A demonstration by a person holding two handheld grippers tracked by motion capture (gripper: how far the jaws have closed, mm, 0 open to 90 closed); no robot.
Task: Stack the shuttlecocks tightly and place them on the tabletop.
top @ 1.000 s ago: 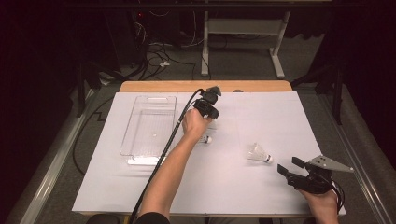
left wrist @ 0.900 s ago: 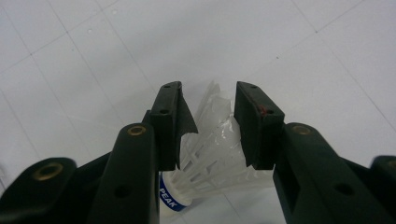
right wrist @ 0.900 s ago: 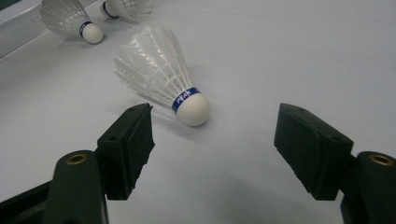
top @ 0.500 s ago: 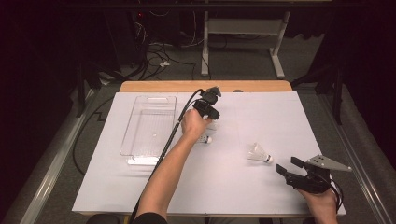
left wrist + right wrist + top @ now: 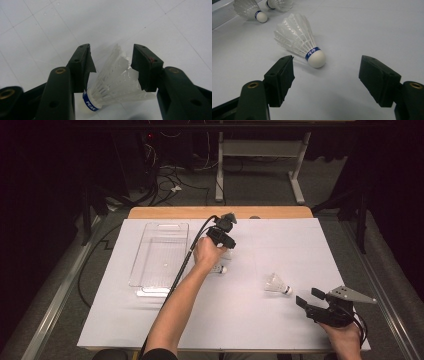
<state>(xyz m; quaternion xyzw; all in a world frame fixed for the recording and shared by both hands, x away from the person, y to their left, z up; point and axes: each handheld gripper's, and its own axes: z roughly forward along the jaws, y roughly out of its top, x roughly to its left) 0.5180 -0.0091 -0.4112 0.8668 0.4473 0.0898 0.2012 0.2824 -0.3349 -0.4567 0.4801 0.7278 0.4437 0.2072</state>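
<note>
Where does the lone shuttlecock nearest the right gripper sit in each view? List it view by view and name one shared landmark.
High view: the lone shuttlecock lies right of centre, just up-left of the right gripper.
Right gripper view: upper centre, cork toward the camera, beyond the open jaws.
Left gripper view: the one between these jaws is another shuttlecock.
Shared landmark: the white sheet under everything.

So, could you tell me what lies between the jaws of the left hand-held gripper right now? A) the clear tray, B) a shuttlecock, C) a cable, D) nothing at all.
B: in the left gripper view a white shuttlecock with a blue band lies between the spread jaws of the left hand-held gripper, which have not yet closed on it.
</note>
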